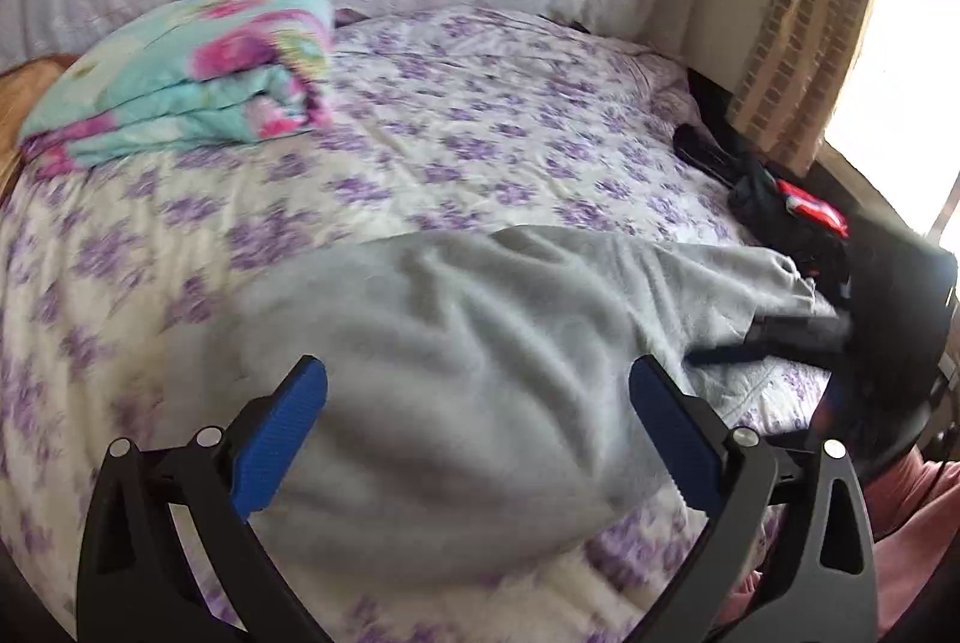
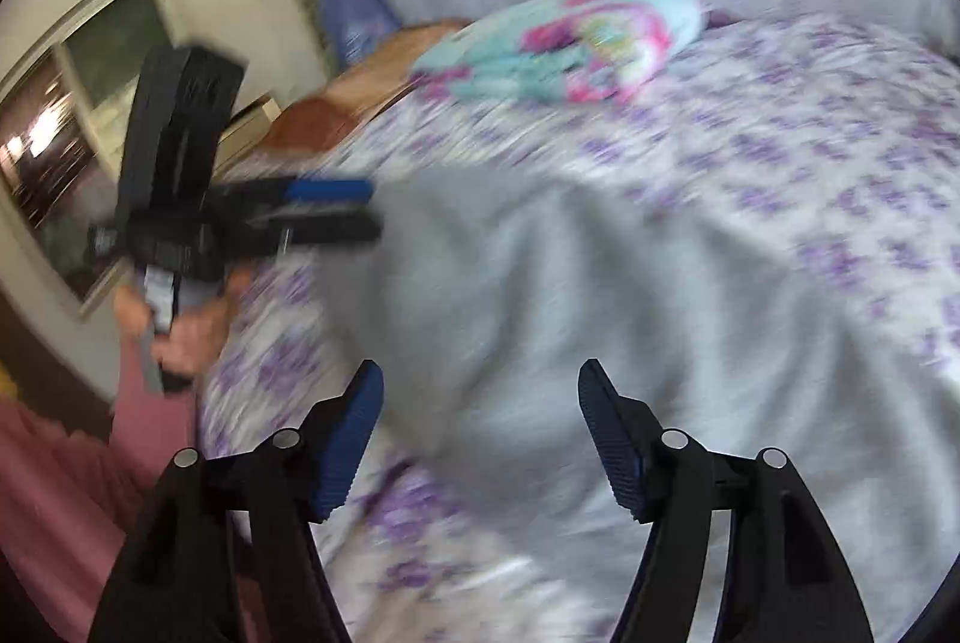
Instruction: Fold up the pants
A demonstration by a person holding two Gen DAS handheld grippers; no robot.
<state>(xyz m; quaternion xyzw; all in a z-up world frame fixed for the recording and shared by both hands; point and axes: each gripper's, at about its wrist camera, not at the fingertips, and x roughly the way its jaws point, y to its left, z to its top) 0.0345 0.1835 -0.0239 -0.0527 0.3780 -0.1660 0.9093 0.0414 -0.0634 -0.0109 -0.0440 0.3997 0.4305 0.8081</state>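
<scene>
1. We see the pale grey soft fleece pants (image 1: 432, 373) lying on the white bedsheet with purple flower print (image 1: 450, 132). They are spread across the near part of the bed, rumpled with long folds, and one end runs toward the right edge of the bed.

2. Our left gripper (image 1: 477, 391) hangs above the near part of the pants. Its blue pads stand wide apart, with grey cloth showing between them, but they press on nothing. We judge it is held this way so that it can come down and take a new edge.

3. Our right gripper (image 2: 480, 397) is also well open and has nothing between its jaws. It hovers over the near side of the pants, and the right wrist view is blurred, so we cannot tell how close it is to the cloth.

4. In the right wrist view the left gripper appears at the left edge of the pants, carried by a hand (image 2: 186, 337) with a pink sleeve.

5. A folded turquoise blanket with pink flowers (image 1: 192, 72) lies far left, well apart from the pants, so the middle of the bed stays free for folding.

6. We judge a fold is not yet finished, because the cloth lies loose and uneven.
</scene>
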